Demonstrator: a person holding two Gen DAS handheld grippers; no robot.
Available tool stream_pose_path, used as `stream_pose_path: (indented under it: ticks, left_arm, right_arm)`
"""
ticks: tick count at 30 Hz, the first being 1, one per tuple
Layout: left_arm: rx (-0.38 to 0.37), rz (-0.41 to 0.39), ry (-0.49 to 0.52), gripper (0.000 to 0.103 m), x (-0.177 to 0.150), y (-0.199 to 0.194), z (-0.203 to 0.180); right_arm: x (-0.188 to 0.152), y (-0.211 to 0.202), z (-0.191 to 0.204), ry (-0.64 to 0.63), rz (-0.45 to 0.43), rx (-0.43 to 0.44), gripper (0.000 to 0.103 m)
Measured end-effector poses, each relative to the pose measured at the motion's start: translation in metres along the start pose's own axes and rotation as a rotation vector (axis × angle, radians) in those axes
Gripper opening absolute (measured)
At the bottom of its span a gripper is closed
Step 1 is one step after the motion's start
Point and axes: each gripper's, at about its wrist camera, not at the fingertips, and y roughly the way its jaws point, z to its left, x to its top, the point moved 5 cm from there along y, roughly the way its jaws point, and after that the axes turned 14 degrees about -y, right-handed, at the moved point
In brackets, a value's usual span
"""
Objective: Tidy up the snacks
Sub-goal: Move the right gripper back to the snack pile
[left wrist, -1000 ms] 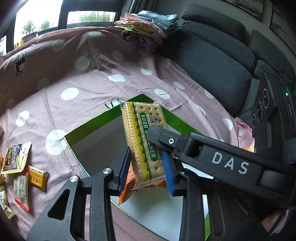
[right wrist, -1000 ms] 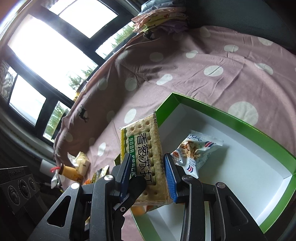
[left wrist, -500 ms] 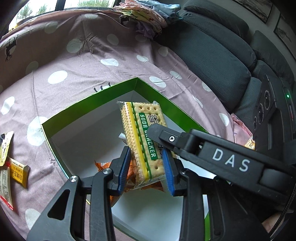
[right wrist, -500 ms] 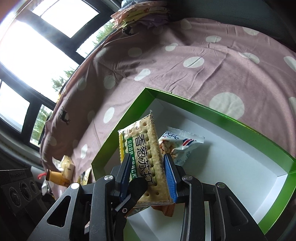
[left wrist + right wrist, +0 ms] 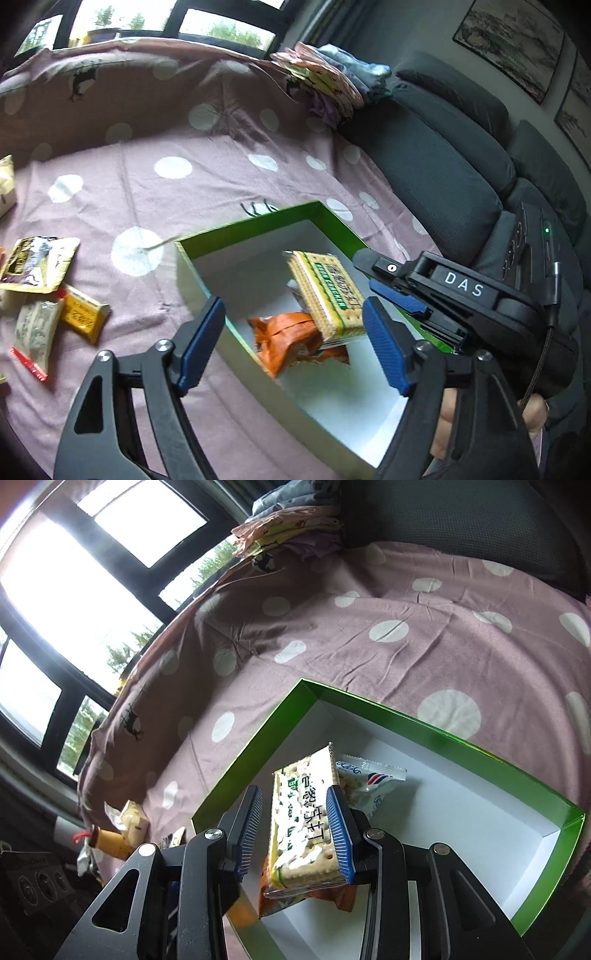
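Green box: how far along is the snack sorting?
Done: orange packet, white packet and cracker pack are in the green box. In hand: nothing; left tool, jaws opening, clear of the cracker pack; right tool straddles it. Remaining: loose packets on the cloth.

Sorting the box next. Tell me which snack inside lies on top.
The soda cracker pack, yellow-green and propped across the orange packet; the white-blue packet lies behind it.

Box (image 5: 258, 738) looks like shiny green card outside, matt white inside. Cracker pack (image 5: 325, 295) is glossy clear plastic film, and so is the crinkly orange bag (image 5: 284, 332) at its 7 o'clock. Spotted cover (image 5: 221, 177) is soft matt cloth, wrinkled. Gripper pads (image 5: 384, 350) are ribbed blue rubber.
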Motion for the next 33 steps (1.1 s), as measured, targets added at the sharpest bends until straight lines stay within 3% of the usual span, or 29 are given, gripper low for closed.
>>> stream_pose_path:
  ticks: [2, 3, 5, 7, 11, 14, 20, 24, 26, 30, 33]
  left_arm:
    - [0.046, -0.092, -0.027, 0.091, 0.005, -0.026, 0.018]
    - [0.076, -0.132, -0.033, 0.092, 0.006, -0.040, 0.027]
    - [0.143, -0.176, -0.048, 0.098, 0.008, -0.064, 0.051]
    - [0.220, -0.216, -0.096, 0.099, 0.008, -0.087, 0.080]
    - [0.343, -0.317, -0.263, 0.100, 0.005, -0.137, 0.150]
    - [0.425, -0.355, -0.410, 0.100, -0.002, -0.167, 0.205]
    - [0.536, -0.334, -0.494, 0.099, -0.012, -0.186, 0.268]
    - [0.444, -0.286, -0.596, 0.092, -0.011, -0.179, 0.292]
    - [0.448, -0.259, -0.612, 0.082, -0.010, -0.174, 0.295]
    - [0.482, -0.218, -0.586, 0.074, -0.008, -0.161, 0.298]
    - [0.492, -0.198, -0.590, 0.063, -0.009, -0.154, 0.302]
  right_arm:
    - [0.001, -0.002, 0.009, -0.027, -0.012, 0.000, 0.041]
    - [0.001, -0.003, 0.014, -0.043, -0.017, 0.000, 0.047]
    - [0.001, -0.005, 0.025, -0.076, -0.029, 0.006, 0.056]
    - [0.001, -0.006, 0.038, -0.114, -0.037, 0.014, 0.059]
    - [-0.004, -0.006, 0.073, -0.195, -0.044, 0.059, 0.074]
    - [-0.014, -0.001, 0.109, -0.264, -0.027, 0.149, 0.078]
    - [-0.049, 0.026, 0.182, -0.352, 0.095, 0.373, 0.083]
    - [-0.078, 0.051, 0.229, -0.405, 0.218, 0.470, 0.083]
    - [-0.093, 0.065, 0.254, -0.431, 0.284, 0.504, 0.083]
    - [-0.127, 0.094, 0.298, -0.520, 0.433, 0.557, 0.083]
    - [-0.142, 0.122, 0.316, -0.532, 0.518, 0.535, 0.081]
